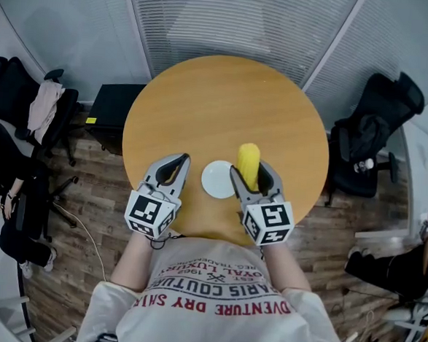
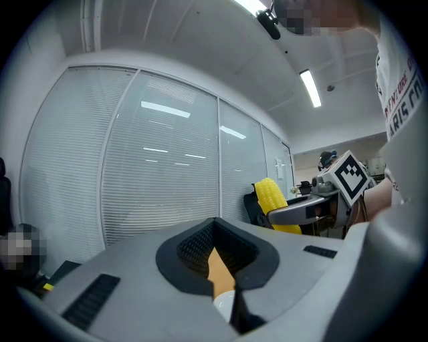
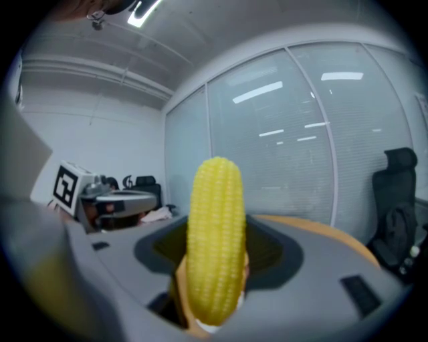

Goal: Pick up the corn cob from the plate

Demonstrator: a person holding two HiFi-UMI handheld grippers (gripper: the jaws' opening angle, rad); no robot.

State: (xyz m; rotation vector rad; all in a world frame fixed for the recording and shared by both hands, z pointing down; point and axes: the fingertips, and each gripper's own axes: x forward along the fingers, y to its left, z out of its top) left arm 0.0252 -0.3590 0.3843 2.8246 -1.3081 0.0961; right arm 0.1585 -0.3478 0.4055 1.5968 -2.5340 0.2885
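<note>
A yellow corn cob (image 1: pixel 248 164) stands upright between the jaws of my right gripper (image 1: pixel 254 178), which is shut on it and holds it above the round wooden table (image 1: pixel 204 107). In the right gripper view the corn cob (image 3: pixel 215 247) fills the middle, its tip pointing up. Just left of the right gripper lies the small white plate (image 1: pixel 215 181), with nothing on it. My left gripper (image 1: pixel 171 171) hovers at the plate's left side, its jaws together and nothing between them. The left gripper view shows the corn cob (image 2: pixel 274 196) off to the right.
Black office chairs stand at the left (image 1: pixel 28 110) and right (image 1: pixel 373 141) of the table. A black cabinet (image 1: pixel 116 108) sits against the table's far-left edge. Glass walls with blinds close off the back. The person's torso is at the table's near edge.
</note>
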